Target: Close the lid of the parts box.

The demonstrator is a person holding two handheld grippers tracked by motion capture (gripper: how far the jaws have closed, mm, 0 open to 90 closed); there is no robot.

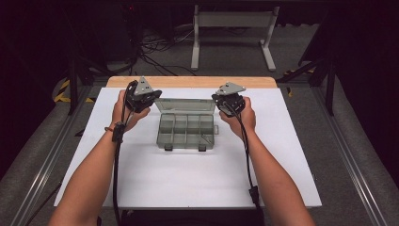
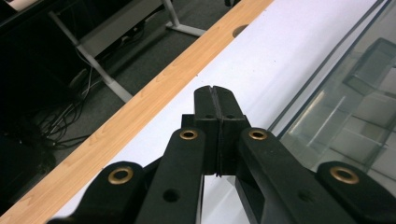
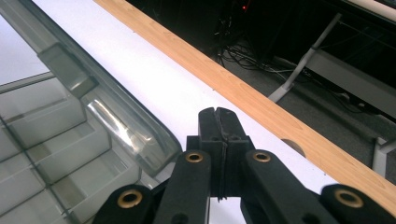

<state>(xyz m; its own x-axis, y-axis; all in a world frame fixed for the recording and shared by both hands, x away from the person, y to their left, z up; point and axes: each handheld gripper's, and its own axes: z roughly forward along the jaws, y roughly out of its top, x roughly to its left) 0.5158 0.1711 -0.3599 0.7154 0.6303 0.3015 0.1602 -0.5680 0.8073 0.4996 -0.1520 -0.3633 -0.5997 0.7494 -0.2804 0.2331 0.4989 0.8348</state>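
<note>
A clear grey plastic organiser box [image 1: 186,130] lies open in the middle of the white table [image 1: 188,174], its lid [image 1: 185,105] standing up at the back. Its divided compartments look empty. My left gripper [image 1: 141,94] hovers just off the lid's left back corner, jaws pressed together on nothing [image 2: 215,93]; the lid's clear edge [image 2: 336,93] runs along its right. My right gripper [image 1: 229,100] hangs beside the lid's right back corner, also shut and empty [image 3: 218,114]. The lid's rounded corner [image 3: 140,144] lies just to the left of its jaws.
A wooden strip [image 1: 190,81] borders the table's far edge, with a hole [image 3: 293,145] in it. Beyond it are a white desk frame [image 1: 233,33] and loose cables [image 1: 155,47] on the floor. Bare white surface surrounds the box.
</note>
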